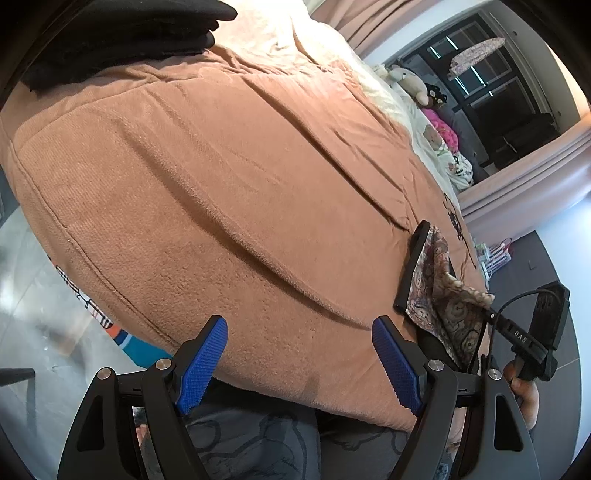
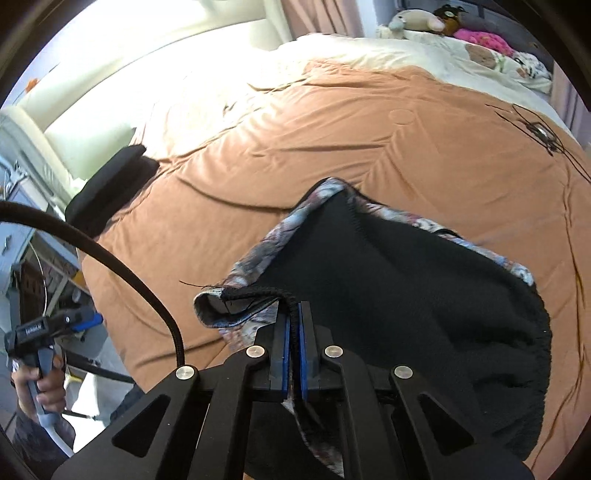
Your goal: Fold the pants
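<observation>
Pants hem pinched in my right gripper, left gripper empty

My right gripper (image 2: 294, 334) clamps the black-lined, bear-print pants (image 2: 399, 295), draped over the near edge of the brown blanket (image 2: 295, 155); my left gripper (image 1: 299, 362) hangs spread wide, grasping nothing, with folded black clothes (image 1: 122, 40) at the blanket's far corner and stuffed toys (image 2: 417, 20) beyond

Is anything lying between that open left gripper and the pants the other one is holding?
Nothing visible. The left gripper is open over bare brown blanket, and the pants, held by the right gripper, hang at its right. The black folded pile sits far off.
</observation>
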Demonstrator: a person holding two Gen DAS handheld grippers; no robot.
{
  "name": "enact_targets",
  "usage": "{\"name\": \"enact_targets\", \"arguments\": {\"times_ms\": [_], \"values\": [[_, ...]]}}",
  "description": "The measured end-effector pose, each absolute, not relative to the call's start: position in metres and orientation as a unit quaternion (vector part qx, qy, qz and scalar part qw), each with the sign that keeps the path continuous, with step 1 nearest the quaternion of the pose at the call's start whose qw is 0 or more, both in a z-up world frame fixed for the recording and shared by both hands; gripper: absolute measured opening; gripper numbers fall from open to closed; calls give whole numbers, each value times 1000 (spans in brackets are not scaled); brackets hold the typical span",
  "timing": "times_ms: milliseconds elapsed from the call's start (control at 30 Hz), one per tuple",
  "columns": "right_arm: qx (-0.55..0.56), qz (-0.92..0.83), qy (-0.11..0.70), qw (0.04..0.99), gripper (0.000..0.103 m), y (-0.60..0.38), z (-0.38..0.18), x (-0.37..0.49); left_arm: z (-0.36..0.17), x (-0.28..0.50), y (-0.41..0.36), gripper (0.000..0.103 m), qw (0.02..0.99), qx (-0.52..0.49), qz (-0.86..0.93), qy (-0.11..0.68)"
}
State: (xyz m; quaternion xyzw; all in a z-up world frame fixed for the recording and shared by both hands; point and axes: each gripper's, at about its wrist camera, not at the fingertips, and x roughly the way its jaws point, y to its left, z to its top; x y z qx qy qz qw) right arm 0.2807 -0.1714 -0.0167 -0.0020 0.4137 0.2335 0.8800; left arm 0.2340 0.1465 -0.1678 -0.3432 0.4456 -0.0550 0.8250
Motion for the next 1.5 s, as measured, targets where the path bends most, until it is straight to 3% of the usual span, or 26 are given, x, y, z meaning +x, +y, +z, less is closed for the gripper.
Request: {"name": "enact_targets", "arguments": {"times_ms": [600, 1167, 1333, 1433, 1500], "values": [[18, 160, 373, 914, 1, -258, 32, 303, -169, 243, 135, 82, 824, -338, -52, 451], [37, 86, 412, 907, 1, -304, 1, 368, -170, 255, 113, 82, 822, -317, -48, 471], [34, 37, 427, 903, 7, -308, -5, 367, -168, 253, 108, 82, 823, -314, -52, 470], [55, 75, 432, 897, 30, -307, -3, 353, -168, 252, 107, 82, 823, -315, -54, 470], [48, 85, 431, 897, 33, -303, -1, 343, -169, 251, 107, 82, 822, -316, -56, 470]]}}
